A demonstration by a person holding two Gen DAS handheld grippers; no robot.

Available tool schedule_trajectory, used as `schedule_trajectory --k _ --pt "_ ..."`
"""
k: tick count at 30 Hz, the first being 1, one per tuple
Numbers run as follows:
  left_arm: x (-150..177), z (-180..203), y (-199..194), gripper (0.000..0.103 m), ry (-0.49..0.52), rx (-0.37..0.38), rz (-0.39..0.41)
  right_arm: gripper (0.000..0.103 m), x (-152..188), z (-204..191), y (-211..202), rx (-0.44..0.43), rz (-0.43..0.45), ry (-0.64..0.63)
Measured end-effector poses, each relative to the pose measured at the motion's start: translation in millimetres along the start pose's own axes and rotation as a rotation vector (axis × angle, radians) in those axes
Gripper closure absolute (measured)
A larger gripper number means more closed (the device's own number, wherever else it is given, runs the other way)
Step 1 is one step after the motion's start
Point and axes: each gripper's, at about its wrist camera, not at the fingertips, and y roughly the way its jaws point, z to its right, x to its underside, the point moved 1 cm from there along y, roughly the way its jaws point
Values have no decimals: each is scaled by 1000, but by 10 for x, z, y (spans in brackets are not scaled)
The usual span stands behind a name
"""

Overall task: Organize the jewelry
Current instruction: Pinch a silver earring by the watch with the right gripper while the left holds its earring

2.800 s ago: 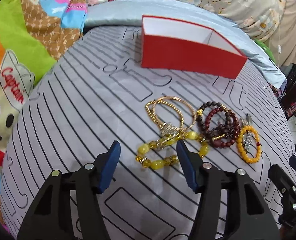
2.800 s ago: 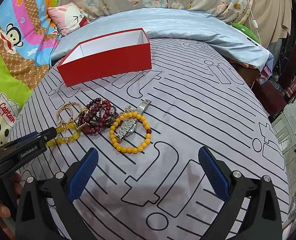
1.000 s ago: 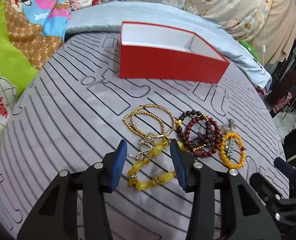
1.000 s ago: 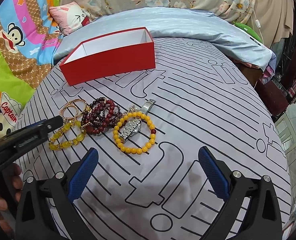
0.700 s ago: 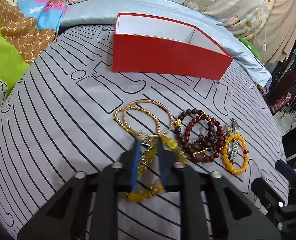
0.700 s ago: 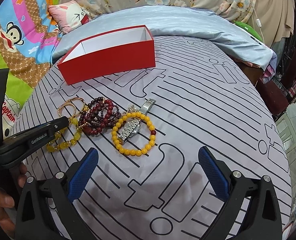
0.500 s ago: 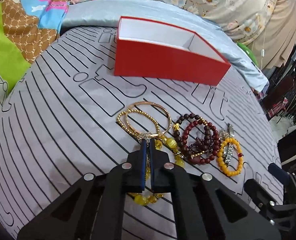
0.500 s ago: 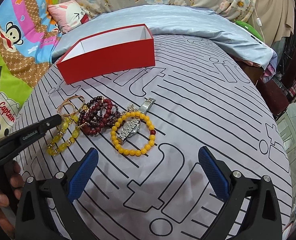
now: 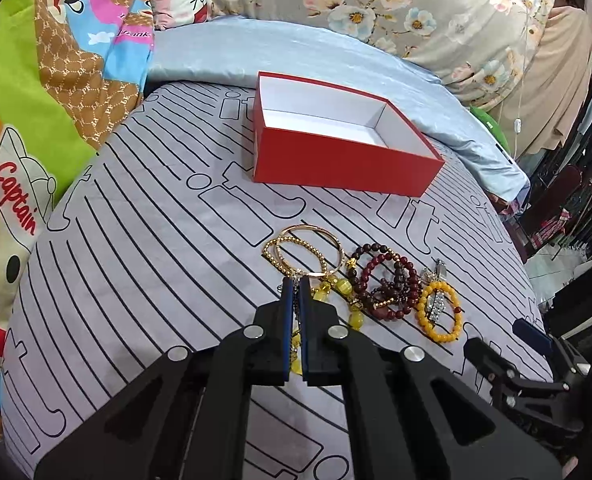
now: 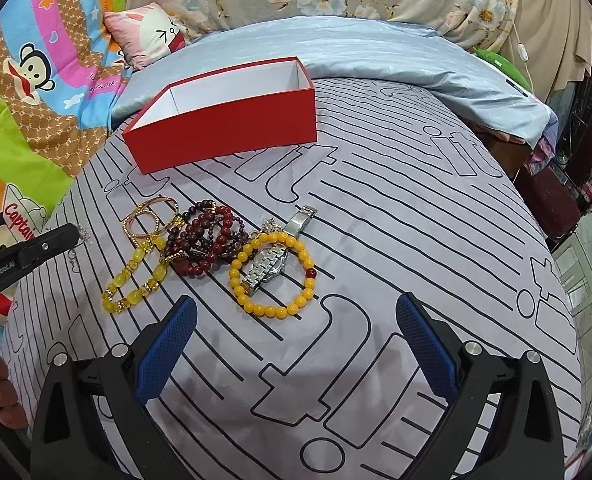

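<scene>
Left gripper (image 9: 294, 286) pinched on a thin silver chain (image 10: 80, 235), lifted beside the bracelets (image 10: 211, 236), light, limp and snag-prone so hold mid-length, while the right gripper (image 10: 296, 324) hovers wide open.

Left claw (image 9: 294, 286) pinched on thin silver chain (image 9: 296, 300).

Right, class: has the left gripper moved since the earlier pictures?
Yes. The left gripper, shut on a silver chain, has drawn back leftward, away from the gold bangles.
</scene>
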Motion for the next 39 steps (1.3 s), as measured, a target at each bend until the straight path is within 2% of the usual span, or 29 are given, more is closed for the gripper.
schedule_trajectory --k 11,13,20,22,30,36,39 --pt "79 -6 150 101 -4 -10 -37 42 -331 -41 234 -47 10 -10" --pt "82 -15 171 101 -7 -11 -42 53 -410 -72 311 -66 6 -16" --pt "58 -47 254 101 -17 -16 -56 57 -524 -160 541 -87 -26 -52" --pt "50 -54 275 101 -20 -16 -60 65 -524 -159 601 -97 -41 -52" --pt "42 -77 345 101 -30 -16 -72 77 -512 -161 687 -81 -48 -83" --pt "53 -55 347 101 -27 -13 -74 79 -582 -245 738 -96 -69 -141" --pt "59 -55 340 101 -29 -13 -74 80 -562 -235 812 -105 -108 -131"
